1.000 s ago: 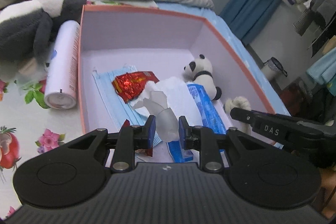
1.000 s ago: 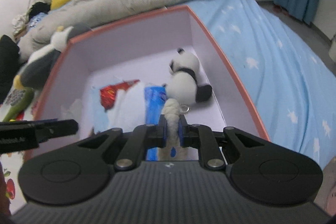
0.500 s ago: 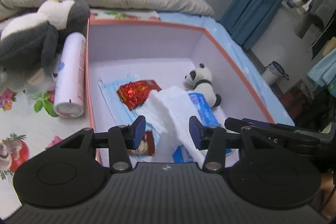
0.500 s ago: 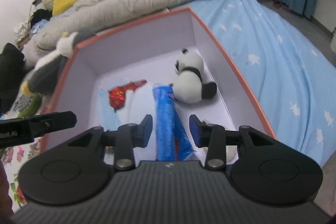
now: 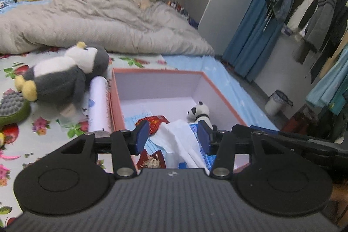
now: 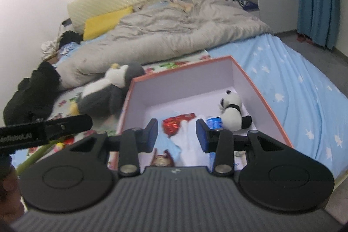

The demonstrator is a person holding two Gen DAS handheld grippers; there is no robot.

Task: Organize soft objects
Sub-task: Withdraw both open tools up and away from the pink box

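- Two grippers hang over one open box; from your left wrist, the left gripper [image 5: 173, 137] points down at the pink-rimmed box [image 5: 158, 73] on the bed.
- Your left jaws are opening and grip nothing; the white tissue [image 5: 180, 140] lies in the box below, seen through the gap and clear of both pads.
- Inside the box, a red foil packet [image 5: 155, 121] rests on a light blue face mask [image 5: 136, 120], and a small panda plush [image 5: 199, 112] sits near the right wall.
- Outside the left wall, a white spray can [image 5: 99, 105] lies along the box, with a grey penguin plush [image 5: 63, 77] just behind it on the floral sheet [image 5: 43, 123].
- A grey duvet [image 5: 97, 23] is heaped across the bed beyond.
- From your right wrist, the right gripper [image 6: 176, 135] hovers over the near end of the same box [image 6: 256, 88], jaws parted and empty.
- Through that gap you see the tissue [image 6: 189, 134] and red packet [image 6: 174, 123]; the panda [image 6: 232, 112] lies to the right, beside a blue pack [image 6: 214, 122].
- The left gripper's finger [image 6: 47, 131] crosses the left edge; the penguin [image 6: 108, 90] lies blurred beside the box.
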